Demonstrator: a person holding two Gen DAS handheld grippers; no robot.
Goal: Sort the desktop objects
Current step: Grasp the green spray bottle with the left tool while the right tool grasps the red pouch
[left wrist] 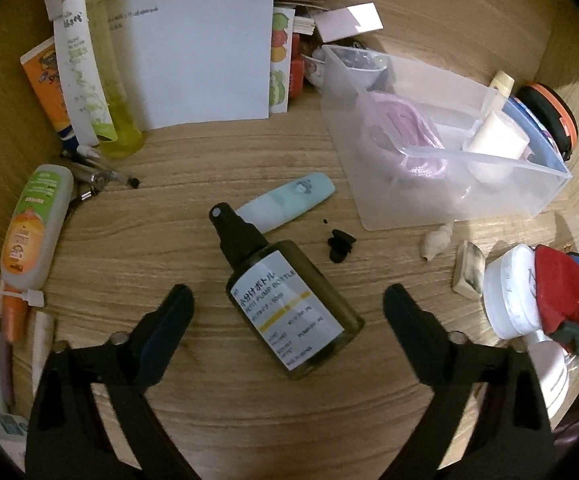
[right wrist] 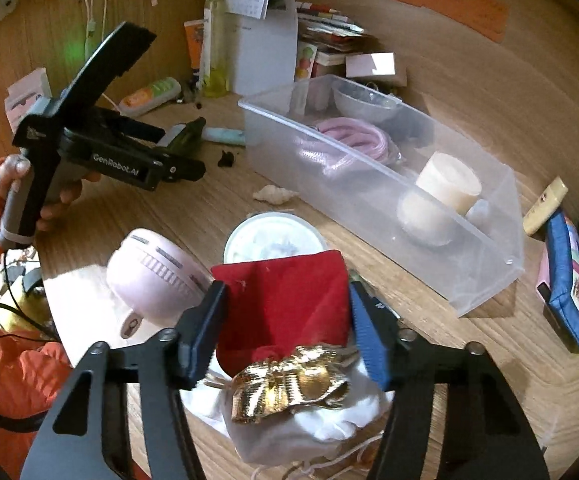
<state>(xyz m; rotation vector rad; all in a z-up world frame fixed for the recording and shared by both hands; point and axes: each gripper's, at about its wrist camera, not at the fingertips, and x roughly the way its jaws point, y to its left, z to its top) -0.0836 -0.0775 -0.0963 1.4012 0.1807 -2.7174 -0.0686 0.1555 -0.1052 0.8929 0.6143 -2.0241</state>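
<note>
A dark pump bottle (left wrist: pixel 289 304) with a white label lies flat on the wooden desk. My left gripper (left wrist: pixel 288 294) stands open around it, both fingers well clear of its sides. In the right wrist view a hand (right wrist: pixel 49 196) in an orange sleeve holds that gripper over the bottle (right wrist: pixel 183 136). My right gripper (right wrist: pixel 285 304) is shut on a red velvet pouch (right wrist: pixel 285 300), pads pressing its two sides. A gold bow (right wrist: pixel 289 384) and white cloth (right wrist: pixel 309 428) lie just below the pouch. The clear plastic bin (right wrist: pixel 485 280) holds a pink cord (right wrist: pixel 353 140) and a cream roll (right wrist: pixel 449 182).
A mint tube (left wrist: pixel 289 200) and a small black piece (left wrist: pixel 341 244) lie beyond the bottle. A shell (right wrist: pixel 275 194), a white round lid (right wrist: pixel 273 236) and a pink fan (right wrist: pixel 149 272) sit near the pouch. Bottles, tubes and papers (left wrist: pixel 209 60) crowd the back left.
</note>
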